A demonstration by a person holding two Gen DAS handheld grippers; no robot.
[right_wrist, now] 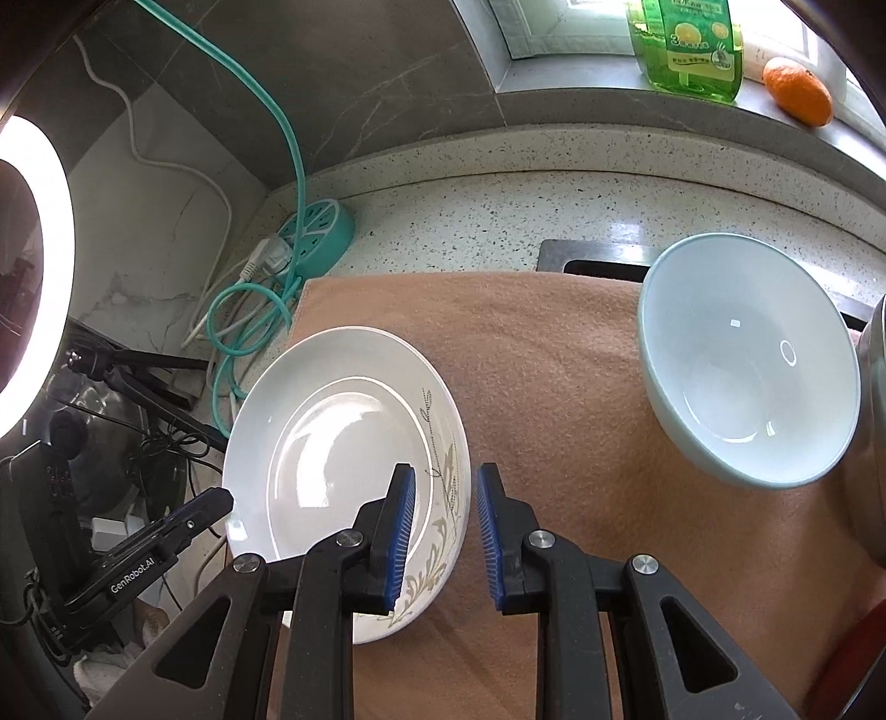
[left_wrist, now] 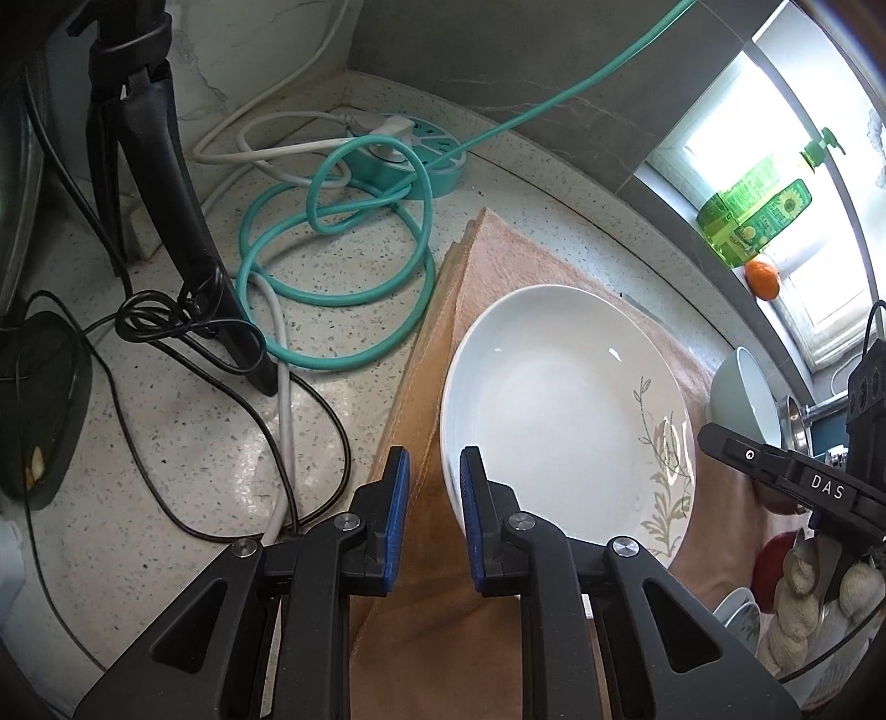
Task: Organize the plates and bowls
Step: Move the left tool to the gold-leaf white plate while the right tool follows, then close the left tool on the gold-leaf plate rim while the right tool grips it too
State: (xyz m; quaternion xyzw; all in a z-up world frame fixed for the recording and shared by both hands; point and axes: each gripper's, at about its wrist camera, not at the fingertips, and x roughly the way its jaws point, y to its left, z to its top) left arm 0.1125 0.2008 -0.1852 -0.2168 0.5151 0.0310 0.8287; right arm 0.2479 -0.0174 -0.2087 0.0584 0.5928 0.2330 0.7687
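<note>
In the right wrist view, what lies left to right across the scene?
Ring light → power strip → plate → bowl, with the orange on the sill far right.

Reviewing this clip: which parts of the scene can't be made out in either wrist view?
- White plate with leaf pattern: near rim hidden by the right gripper in the right wrist view, and by the left gripper in the left.
- Pale blue bowl: mostly hidden behind the other gripper in the left wrist view.
- Small patterned dish: cut off low right, left wrist view.
- Green bottle: top cut off by the frame edge, right wrist view.
</note>
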